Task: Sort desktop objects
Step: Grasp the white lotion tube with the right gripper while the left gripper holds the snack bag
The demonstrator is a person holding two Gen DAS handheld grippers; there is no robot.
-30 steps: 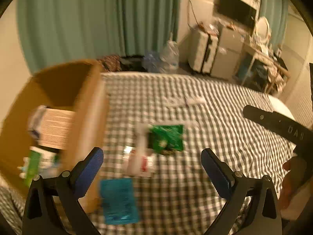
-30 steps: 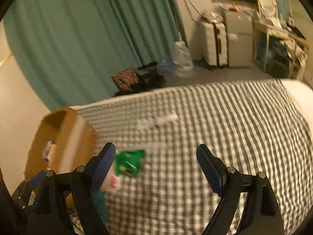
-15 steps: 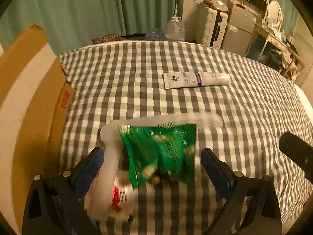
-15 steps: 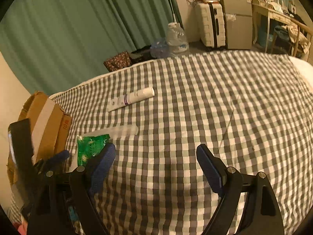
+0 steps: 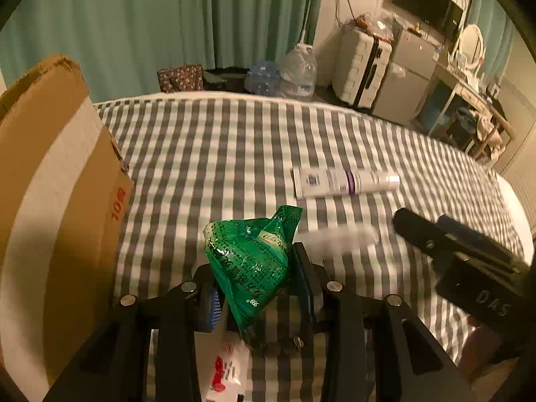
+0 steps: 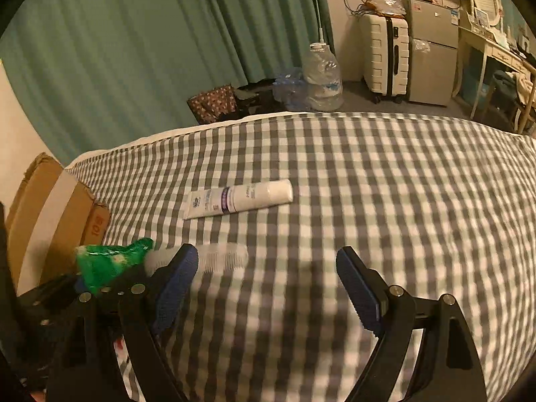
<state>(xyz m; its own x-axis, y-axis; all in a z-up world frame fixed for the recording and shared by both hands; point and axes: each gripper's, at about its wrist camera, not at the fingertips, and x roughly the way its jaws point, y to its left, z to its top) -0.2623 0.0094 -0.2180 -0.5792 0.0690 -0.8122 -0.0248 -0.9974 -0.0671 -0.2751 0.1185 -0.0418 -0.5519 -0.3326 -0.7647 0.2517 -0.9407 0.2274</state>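
— Closing now, the left gripper (image 5: 258, 288) pinches the green packet (image 5: 249, 261), low centre of its view; lift it next, I reckon.

— Into the cardboard box (image 5: 57, 201) at left? The right gripper (image 6: 268, 288) gapes empty; a clear comb (image 5: 338, 238) and white tube (image 5: 345, 182) wait farther up the checked bed (image 5: 217, 140).

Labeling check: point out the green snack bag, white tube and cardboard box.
green snack bag (image 5: 249, 264), left wrist view, middle of the crumpled front.
white tube (image 6: 239, 199), right wrist view, mid-body by the purple band.
cardboard box (image 5: 50, 181), left wrist view, pale tape strip on its side.
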